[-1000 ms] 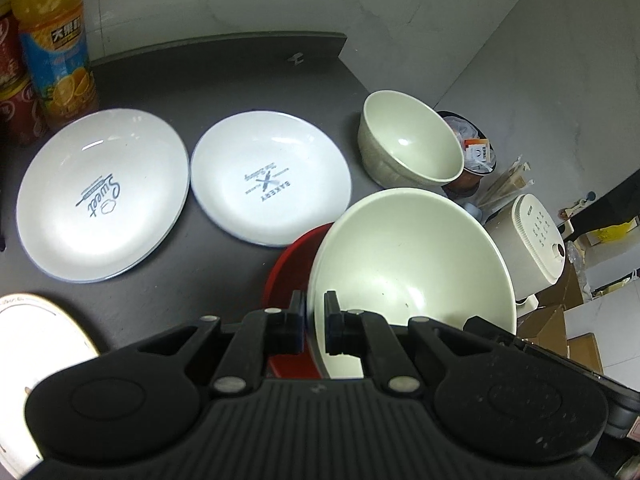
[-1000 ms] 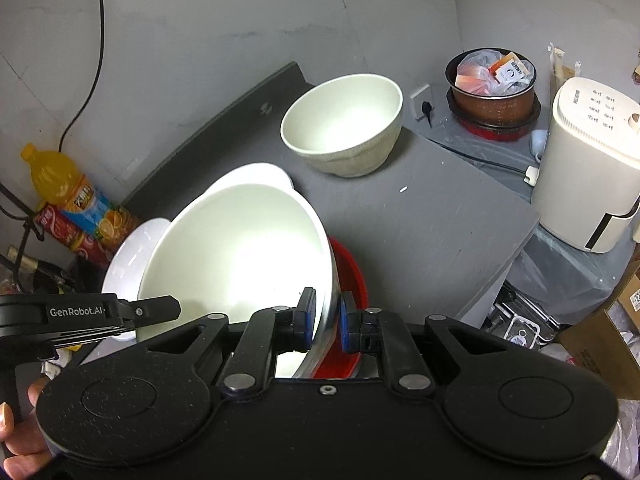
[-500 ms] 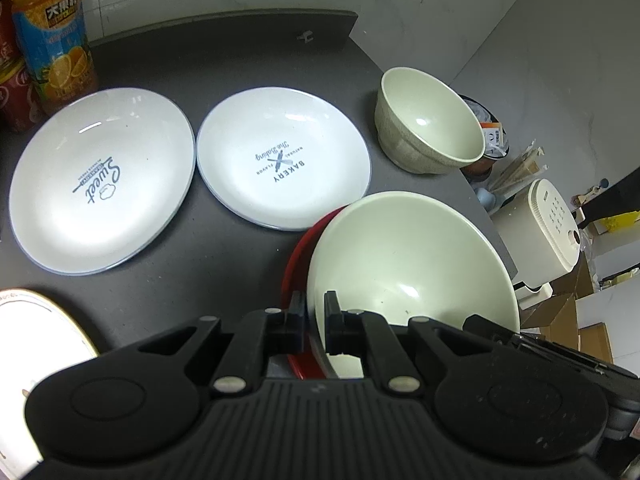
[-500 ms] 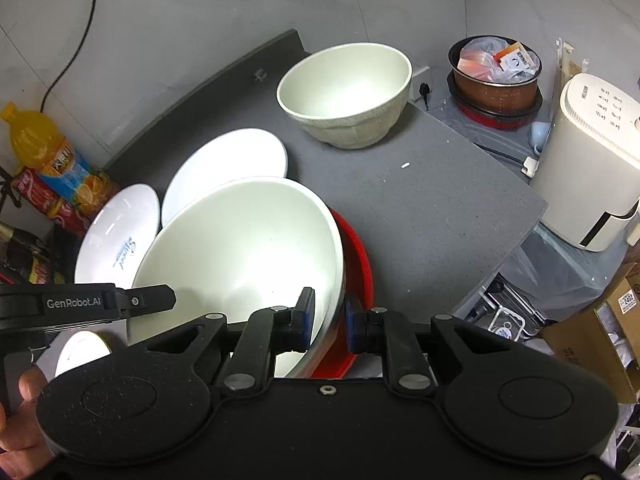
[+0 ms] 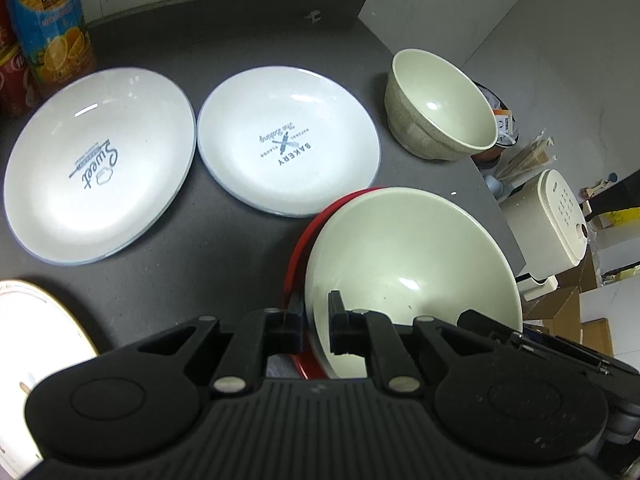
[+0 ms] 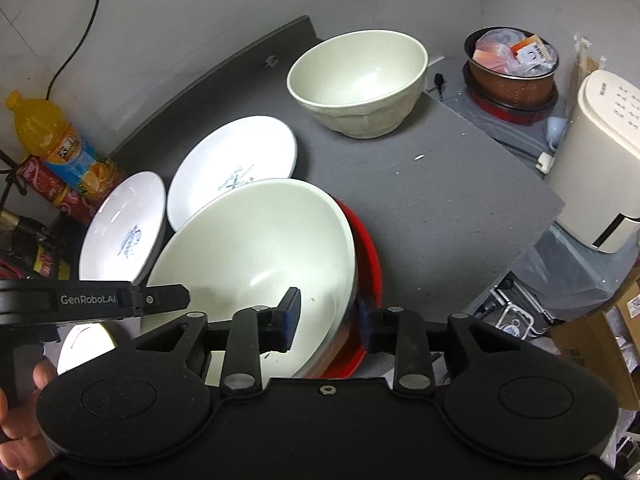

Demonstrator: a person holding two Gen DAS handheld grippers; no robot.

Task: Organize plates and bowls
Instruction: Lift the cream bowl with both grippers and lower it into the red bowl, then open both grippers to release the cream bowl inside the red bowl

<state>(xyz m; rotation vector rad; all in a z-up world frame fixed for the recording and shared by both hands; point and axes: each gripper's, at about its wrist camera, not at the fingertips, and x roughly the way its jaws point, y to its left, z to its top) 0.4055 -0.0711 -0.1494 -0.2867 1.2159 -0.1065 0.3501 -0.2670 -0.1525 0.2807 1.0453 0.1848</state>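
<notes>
A large cream bowl [image 5: 412, 264] sits tilted inside a red bowl [image 5: 298, 240] at the near edge of the dark table [image 5: 224, 52]. My left gripper [image 5: 314, 320] is shut on the cream bowl's near-left rim. My right gripper [image 6: 326, 314] straddles the bowl's [image 6: 256, 256] right rim with its jaws apart and open; the red bowl [image 6: 370, 256] shows under it. A second cream bowl [image 5: 438, 106] stands at the far right, also in the right wrist view [image 6: 358, 82]. Two white printed plates [image 5: 288, 144] [image 5: 100, 164] lie side by side.
An orange juice bottle [image 5: 48, 28] and red cans [image 5: 14, 80] stand at the far left. A gold-rimmed plate [image 5: 32, 344] lies near left. Beyond the table's right edge are a white appliance [image 6: 600, 160] and a pot [image 6: 512, 70] with packets.
The cream bowl has been lowered into the red bowl. My right gripper's jaws have opened wider off the rim. Both views drew back slightly.
</notes>
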